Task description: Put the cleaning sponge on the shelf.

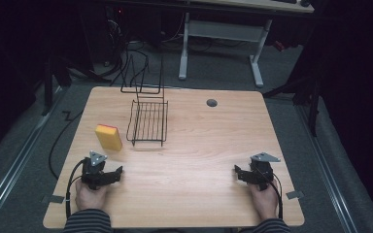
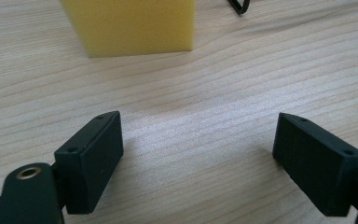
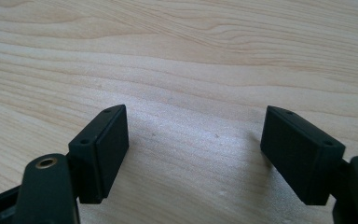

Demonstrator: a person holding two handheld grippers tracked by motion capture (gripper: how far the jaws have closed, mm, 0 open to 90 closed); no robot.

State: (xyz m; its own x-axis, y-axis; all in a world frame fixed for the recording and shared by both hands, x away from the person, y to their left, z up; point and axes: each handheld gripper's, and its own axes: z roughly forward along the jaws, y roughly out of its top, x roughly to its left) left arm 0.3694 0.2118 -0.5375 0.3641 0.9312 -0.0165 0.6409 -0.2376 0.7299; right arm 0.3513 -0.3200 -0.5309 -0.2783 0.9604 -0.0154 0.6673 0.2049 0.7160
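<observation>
A: High view, bench survey. Yellow rectangular foam sponge with an orange top edge [image 1: 109,137] lies on the pale wooden bench [image 1: 199,145], left half, just beside the black wire dish rack [image 1: 148,122]. Left gripper [image 1: 117,174] rests near the bench's front edge, near the sponge but apart from it. Right gripper [image 1: 237,172] rests at the front right, well apart from both.

B: Jaw state?

A: Both released. Left gripper view: jaws stand apart, bare wood between them, sponge [image 2: 130,25] ahead and a little left of centre. Right gripper view: jaws spread, nothing between them but bench grain [image 3: 191,70].

B: Step in hand, as you judge it?

A: Likely the reach for the sponge with the left gripper. To do it well: swing a little left so the sponge sits midway between the jaws, come in low and level, close across the narrower faces. Foam gives, so squeeze only until it holds; too hard and it bulges out. Keep clear of the rack wire at the sponge's right.

B: What can't you make out?

A: Left gripper view cuts off the sponge's top and far side, so its full shape is unclear there. A black wire corner [image 2: 238,6] pokes in at the top edge; presumably the rack, too little to be sure. High view is dim; the rack's rear upright loops blend into the dark floor and cables behind. A thin pale line lies in front of the rack; I can't tell what it is.
</observation>
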